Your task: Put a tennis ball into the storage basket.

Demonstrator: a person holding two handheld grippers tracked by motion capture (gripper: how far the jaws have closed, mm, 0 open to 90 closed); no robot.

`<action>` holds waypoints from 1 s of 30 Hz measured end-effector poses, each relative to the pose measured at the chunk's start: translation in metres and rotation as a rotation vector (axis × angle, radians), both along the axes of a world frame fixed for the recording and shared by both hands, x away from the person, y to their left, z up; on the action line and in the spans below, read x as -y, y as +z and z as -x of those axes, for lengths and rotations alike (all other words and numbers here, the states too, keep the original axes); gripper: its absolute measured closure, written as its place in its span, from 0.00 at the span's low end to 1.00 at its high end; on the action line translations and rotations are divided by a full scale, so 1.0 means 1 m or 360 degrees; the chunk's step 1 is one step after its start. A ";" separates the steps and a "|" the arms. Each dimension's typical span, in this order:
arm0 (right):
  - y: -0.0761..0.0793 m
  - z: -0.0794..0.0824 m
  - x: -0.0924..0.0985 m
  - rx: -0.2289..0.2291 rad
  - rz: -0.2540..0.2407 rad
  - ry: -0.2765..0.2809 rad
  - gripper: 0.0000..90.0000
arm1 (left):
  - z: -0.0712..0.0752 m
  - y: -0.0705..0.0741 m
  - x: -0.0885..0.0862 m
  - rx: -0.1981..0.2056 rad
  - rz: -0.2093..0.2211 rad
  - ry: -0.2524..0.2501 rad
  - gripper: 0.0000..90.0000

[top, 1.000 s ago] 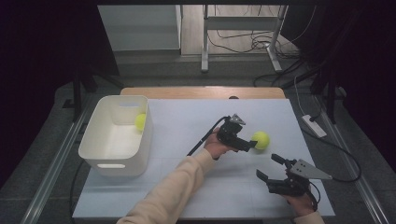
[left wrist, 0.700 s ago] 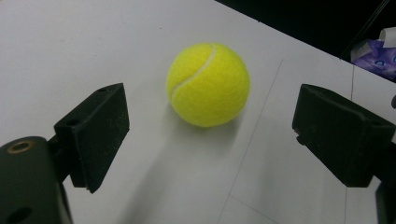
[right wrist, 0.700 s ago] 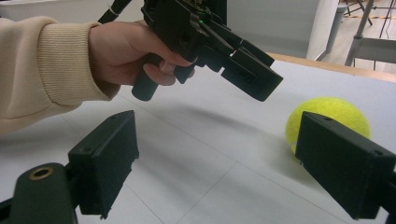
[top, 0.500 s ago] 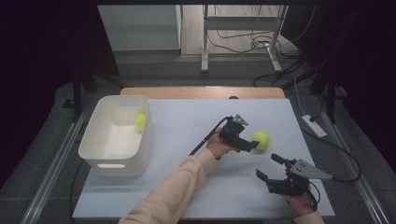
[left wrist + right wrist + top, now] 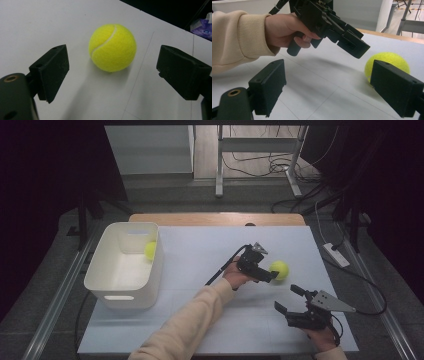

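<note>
Two yellow tennis balls are showing on a white desk (image 5: pixel 200 320) seen from above. At the far left a white bin (image 5: pixel 105 285) is sitting on the desk, and one ball (image 5: pixel 150 250) is lying inside it against its right wall. Moving right, a cream sleeve (image 5: pixel 190 325) is reaching in from the bottom edge toward the middle of the desk. Its hand is holding the left tool (image 5: pixel 270 276), which is pointing right at the second ball (image 5: pixel 279 270), lying in the open just beyond the tool's tips.

In the left gripper view the left tool (image 5: pixel 112 72) is standing with its two black jaws wide apart. The ball (image 5: pixel 112 47) is sitting on the desk ahead of them, centred between them but not yet inside the gap, and neither jaw is touching it.

Farthest right, near the front edge of the desk, the right tool (image 5: pixel 290 300) is resting low in the person's other hand, its jaws also apart and holding nothing. From its own camera, the ball (image 5: pixel 387 62) is peeking out behind its right jaw.

The step in hand looks like picking up the loose ball for the bin. To do it well, the left tool should probably slide forward, low and level, until the ball's widest part is sitting between the pads, then close evenly. A push from one jaw alone could send the ball rolling off to the right.
</note>
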State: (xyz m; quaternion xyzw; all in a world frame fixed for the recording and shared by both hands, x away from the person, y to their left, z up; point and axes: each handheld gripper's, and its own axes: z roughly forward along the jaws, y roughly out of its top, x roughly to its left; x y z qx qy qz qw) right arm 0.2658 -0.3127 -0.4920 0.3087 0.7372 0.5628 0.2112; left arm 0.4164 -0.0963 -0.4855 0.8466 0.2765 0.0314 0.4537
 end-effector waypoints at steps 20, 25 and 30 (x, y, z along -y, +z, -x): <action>-0.001 0.000 0.003 -0.0002 -0.0005 -0.0007 0.14 | -0.011 -0.011 0.012 -0.0027 -0.0004 -0.0007 0.14; -0.001 0.000 0.002 -0.0005 -0.0007 -0.0003 0.14 | -0.013 -0.013 0.017 -0.0038 0.0003 -0.0007 0.14; -0.002 -0.001 0.004 -0.0008 -0.0014 -0.0008 0.14 | -0.016 -0.014 0.020 -0.0027 -0.0040 -0.0012 0.14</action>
